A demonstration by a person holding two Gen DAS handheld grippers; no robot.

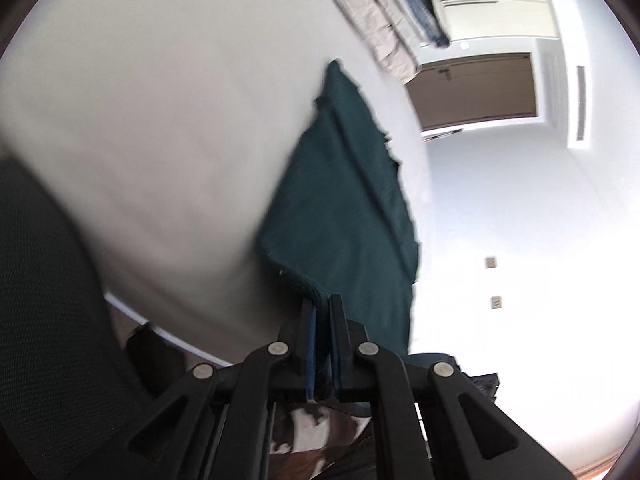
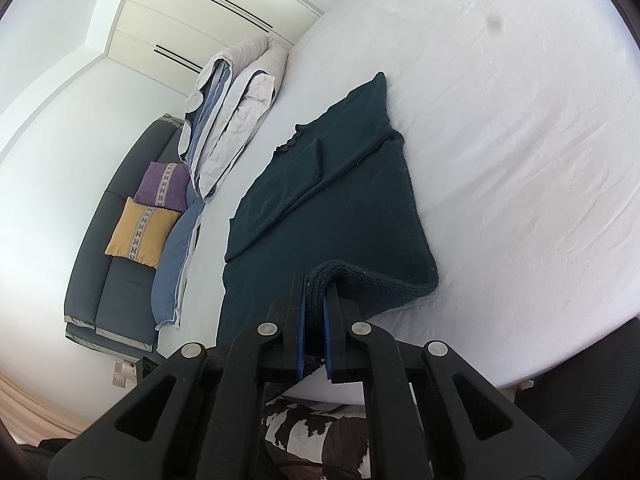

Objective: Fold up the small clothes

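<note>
**Both grippers on the near hem, ready to fold**

The sweater (image 2: 332, 200) lies flat on the bed (image 2: 520, 140), dark teal, its sleeves already turned in across the body and its neck pointing away from me. I have hold of its near edge at two places. The right gripper (image 2: 316, 312) has its fingers pressed together on a bunched bit of the hem, which curls up off the sheet between the blue pads. The left gripper (image 1: 322, 320) is likewise clamped on the hem at the other corner; its view is blurred, but the cloth clearly runs into the closed fingers.

I judge this the start of the bottom-to-top fold: grips taken, cloth barely raised. Next I need to lift both corners together, keep them level and evenly apart so the hem stays straight, carry it toward the neck and lay it down square. The knit looks thick and slack, so uneven lifting would skew the fold or drag the tucked sleeves out.

A folded duvet (image 2: 236, 120) lies along the bed's far side, clear of the work.
</note>
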